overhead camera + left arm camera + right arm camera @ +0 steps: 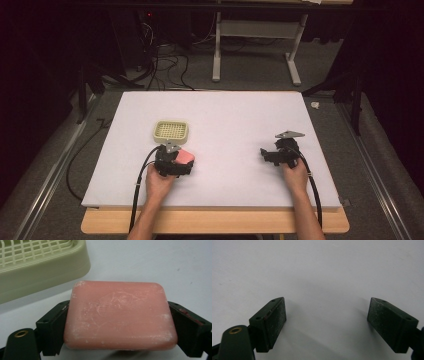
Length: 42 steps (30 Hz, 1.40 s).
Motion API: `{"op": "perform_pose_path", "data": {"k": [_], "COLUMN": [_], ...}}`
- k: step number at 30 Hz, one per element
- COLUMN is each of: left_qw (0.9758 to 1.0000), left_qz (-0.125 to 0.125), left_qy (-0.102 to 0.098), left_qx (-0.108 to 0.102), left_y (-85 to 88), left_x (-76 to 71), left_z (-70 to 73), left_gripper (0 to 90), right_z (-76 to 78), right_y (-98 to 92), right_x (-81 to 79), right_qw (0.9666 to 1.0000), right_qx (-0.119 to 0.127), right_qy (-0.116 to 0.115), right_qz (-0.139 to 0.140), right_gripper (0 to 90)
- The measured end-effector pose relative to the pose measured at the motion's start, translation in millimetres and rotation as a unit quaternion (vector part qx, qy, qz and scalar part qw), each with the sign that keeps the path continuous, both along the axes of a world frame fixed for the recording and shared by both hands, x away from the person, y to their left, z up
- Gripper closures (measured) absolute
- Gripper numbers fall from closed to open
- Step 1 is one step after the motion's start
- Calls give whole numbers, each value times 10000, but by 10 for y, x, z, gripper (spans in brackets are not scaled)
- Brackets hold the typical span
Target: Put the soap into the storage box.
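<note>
A pink bar of soap (120,315) lies flat between the two black jaws of my left gripper (120,327), which press on its two short ends. From above, the soap (186,156) pokes out of the left gripper (181,159) at the table's front left. A pale green soap dish (170,130) with a grid top sits just beyond it, and its wall (42,277) fills the upper left of the left gripper view. My right gripper (325,322) stands open over bare white table, nothing between its pads, at the front right (272,152).
The white board (225,115) covers a wooden table whose front edge (215,222) shows below it. Black cables trail from both grippers off the front. Beyond the table stand a white frame leg (216,55) and loose cables on grey carpet.
</note>
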State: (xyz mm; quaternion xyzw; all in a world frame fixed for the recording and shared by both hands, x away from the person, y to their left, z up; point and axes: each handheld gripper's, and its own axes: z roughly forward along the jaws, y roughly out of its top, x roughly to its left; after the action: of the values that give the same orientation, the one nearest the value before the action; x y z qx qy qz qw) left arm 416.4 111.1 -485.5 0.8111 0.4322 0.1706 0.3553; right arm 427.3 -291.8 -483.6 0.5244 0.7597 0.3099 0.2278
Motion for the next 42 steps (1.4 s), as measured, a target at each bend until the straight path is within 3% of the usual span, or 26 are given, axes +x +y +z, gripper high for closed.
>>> {"op": "perform_pose_path", "data": {"k": [4,13,17,19,25,36,42], "left_qw": [10000,9998,9999,10000,10000,9999,9996], "left_qz": [10,-12,-43,-63,-64,64,269], "left_qy": [22,23,22,0,-22,-77,-47], "left_qx": [12,-184,-147,-33,-70,-48,-113], "left_y": [11,54,69,74,73,108,164], "left_x": [-6,-72,-95,-113,-115,-87,-36], "left_z": [13,124,168,221,354,452,492], "left_gripper": [138,138,139,139,139,139,138], "right_z": [0,0,0,0,0,1,1], "right_y": [0,0,1,1,1,0,0], "right_x": [0,1,0,0,0,0,0], "right_qw": [10000,10000,10000,10000,10000,10000,10000], "right_qx": [0,-9,-12,-4,-3,-4,-5], "right_qy": [0,-2,-2,3,4,12,10], "right_qz": [-1,3,3,-5,-4,3,3], "right_gripper": [162,161,161,160,160,161,161]}}
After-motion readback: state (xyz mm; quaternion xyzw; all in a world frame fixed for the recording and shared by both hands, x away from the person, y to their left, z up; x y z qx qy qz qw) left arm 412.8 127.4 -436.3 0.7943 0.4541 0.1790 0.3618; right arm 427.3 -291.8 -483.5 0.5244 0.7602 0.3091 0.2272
